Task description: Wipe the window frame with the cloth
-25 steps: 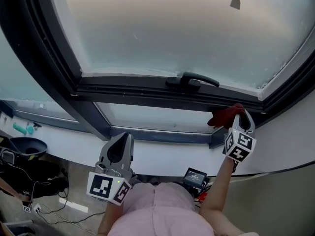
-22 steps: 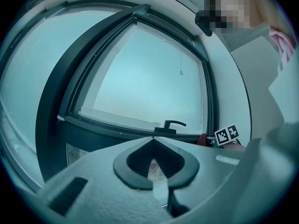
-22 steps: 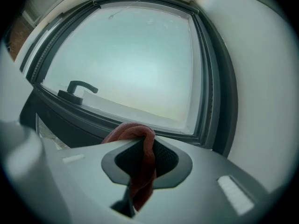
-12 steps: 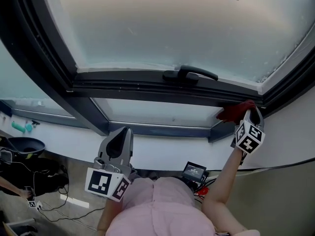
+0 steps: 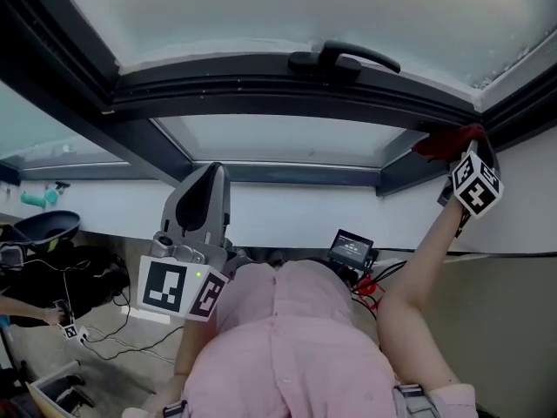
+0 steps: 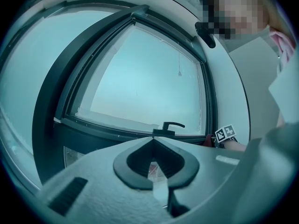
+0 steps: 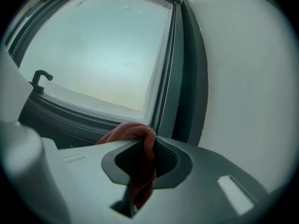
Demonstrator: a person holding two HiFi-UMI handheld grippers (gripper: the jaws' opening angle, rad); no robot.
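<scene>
The dark grey window frame [image 5: 261,94] runs across the head view, with its black handle [image 5: 344,57] on the lower rail. A red cloth [image 5: 446,142] is pressed against the frame's lower right corner, and my right gripper [image 5: 466,146] is shut on it. In the right gripper view the cloth [image 7: 138,143] hangs bunched between the jaws of the right gripper [image 7: 140,146], just before the frame's upright [image 7: 187,78]. My left gripper [image 5: 207,181] is held low under the sill, away from the frame. In its own view the left gripper [image 6: 153,141] is shut with nothing in it.
A white sill [image 5: 287,212] runs below the frame, with white wall [image 7: 243,78] to the right of the window. A black device with a screen [image 5: 351,246] and cables lie under the sill. A dark bowl [image 5: 43,225] sits at the far left. The person's pink-clad body [image 5: 287,347] fills the bottom.
My right gripper has slid the red cloth rightward along the lower rail into the frame's right corner. The head view has tipped down. The left gripper has stayed low.
</scene>
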